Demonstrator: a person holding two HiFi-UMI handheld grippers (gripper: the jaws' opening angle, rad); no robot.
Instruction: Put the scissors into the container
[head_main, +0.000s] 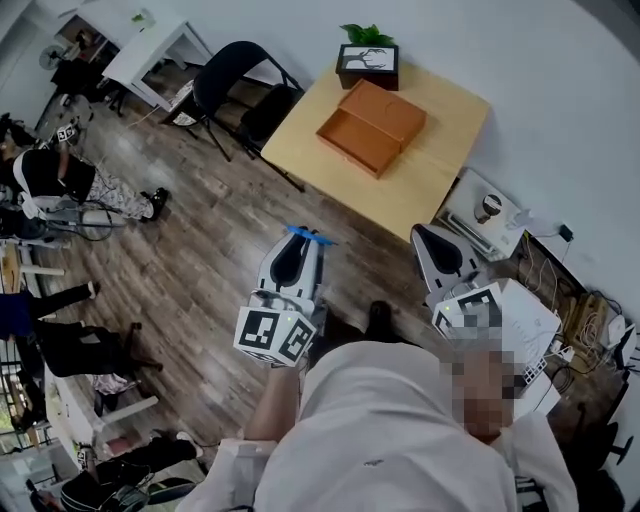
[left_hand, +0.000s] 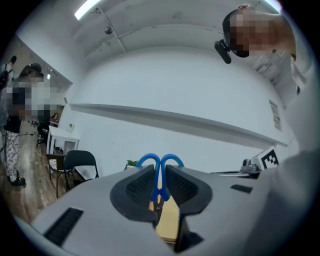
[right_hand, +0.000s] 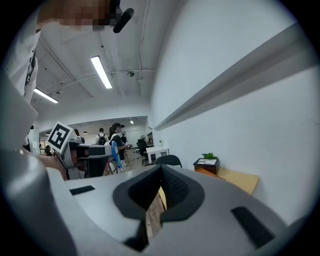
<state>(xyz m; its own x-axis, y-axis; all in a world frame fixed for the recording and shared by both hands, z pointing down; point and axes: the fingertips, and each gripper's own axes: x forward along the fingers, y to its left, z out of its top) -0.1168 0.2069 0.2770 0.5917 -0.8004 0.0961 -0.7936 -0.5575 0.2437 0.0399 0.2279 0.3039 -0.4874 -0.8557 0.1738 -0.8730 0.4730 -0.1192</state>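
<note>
Blue-handled scissors (head_main: 308, 236) stick out of the tip of my left gripper (head_main: 303, 242), which is shut on them over the wooden floor, short of the table. In the left gripper view the two blue handle loops (left_hand: 160, 164) rise between the dark pads. The container, an orange-brown box (head_main: 370, 126) with its lid laid open, lies on the light wooden table (head_main: 440, 170) ahead. My right gripper (head_main: 432, 236) is held at the right, near the table's corner, shut and empty (right_hand: 161, 170).
A framed picture with a green plant (head_main: 367, 62) stands at the table's far edge against the white wall. A black chair (head_main: 240, 90) is left of the table. Boxes and cables (head_main: 500, 215) crowd the floor at right. People sit at far left.
</note>
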